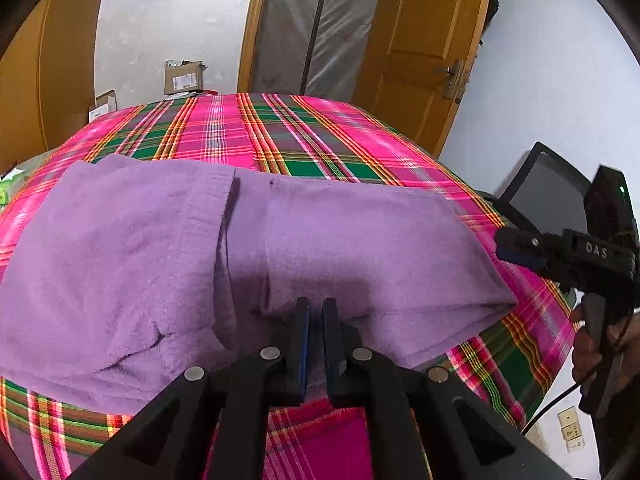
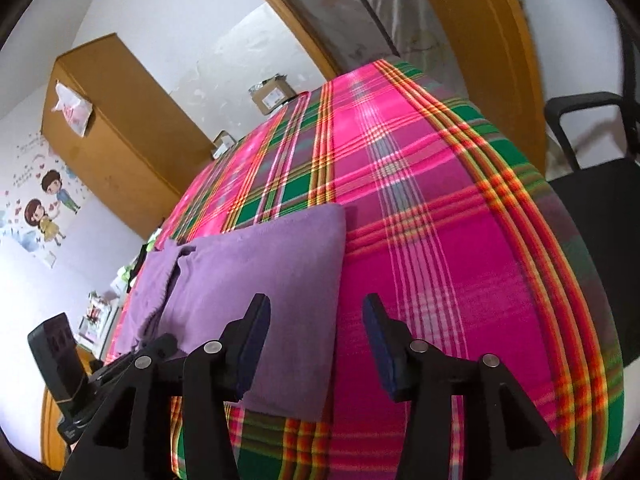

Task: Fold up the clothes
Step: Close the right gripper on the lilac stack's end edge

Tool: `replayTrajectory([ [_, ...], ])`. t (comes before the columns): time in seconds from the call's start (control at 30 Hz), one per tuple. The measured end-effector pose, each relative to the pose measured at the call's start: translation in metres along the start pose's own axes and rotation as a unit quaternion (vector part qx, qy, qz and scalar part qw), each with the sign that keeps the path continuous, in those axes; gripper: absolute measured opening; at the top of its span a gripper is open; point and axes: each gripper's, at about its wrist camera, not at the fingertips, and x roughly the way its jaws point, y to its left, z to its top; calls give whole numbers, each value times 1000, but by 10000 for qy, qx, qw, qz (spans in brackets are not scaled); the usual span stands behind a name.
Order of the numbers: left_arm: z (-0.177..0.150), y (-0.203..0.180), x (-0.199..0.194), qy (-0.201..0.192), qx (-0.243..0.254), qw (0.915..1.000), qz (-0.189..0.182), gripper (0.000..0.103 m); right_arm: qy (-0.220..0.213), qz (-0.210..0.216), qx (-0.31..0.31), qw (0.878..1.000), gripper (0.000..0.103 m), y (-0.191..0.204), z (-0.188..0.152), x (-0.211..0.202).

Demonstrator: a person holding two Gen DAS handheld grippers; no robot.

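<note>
A folded purple garment (image 1: pixel 360 240) lies on a bed covered with a pink and green plaid sheet (image 1: pixel 280 132). My left gripper (image 1: pixel 316 308) is at the garment's near edge, its fingers almost together with purple cloth pinched between them. My right gripper (image 1: pixel 508 246) hovers off the garment's right end, held by a hand (image 1: pixel 588 352). In the right wrist view, the right gripper (image 2: pixel 316 312) stands wide open over the right edge of the garment (image 2: pixel 260 280) and the sheet (image 2: pixel 440 200), its pads pressing on nothing. The left gripper (image 2: pixel 160 346) shows at the lower left, on the garment's near edge.
Cardboard boxes (image 1: pixel 182 78) stand beyond the bed's far edge by the wall. A wooden door (image 1: pixel 420 40) is at the back right and a dark monitor (image 1: pixel 540 196) sits right of the bed. A black chair (image 2: pixel 592 200) and a wooden cabinet (image 2: pixel 120 140) flank the bed.
</note>
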Motion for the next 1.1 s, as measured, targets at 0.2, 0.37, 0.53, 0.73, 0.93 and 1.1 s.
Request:
replayTrajectory([
  [0.2,13,-1,-2,-142,48,9999,71,6,190,20,-153,9997,50,2,10,21],
  [0.37,12,7,9,24,-110,9999,42,6,315,148,-107,9993,50,2,14,28],
  [0.53,12,9,10,36,-164,9999,1,6,597,394,-114,9974,50,4,6,24],
  [0.73,11,8,10,27,-162,9999,16,6,1036,727,272,9916,50,-7,-5,10],
  [0.93,11,9,10,26,-195,9998,0,6,1354,1188,1018,9784,50,-22,-16,4],
  [1.1,11,9,10,24,-196,9998,-10,6,1270,1254,1181,9768,50,-21,-12,9],
])
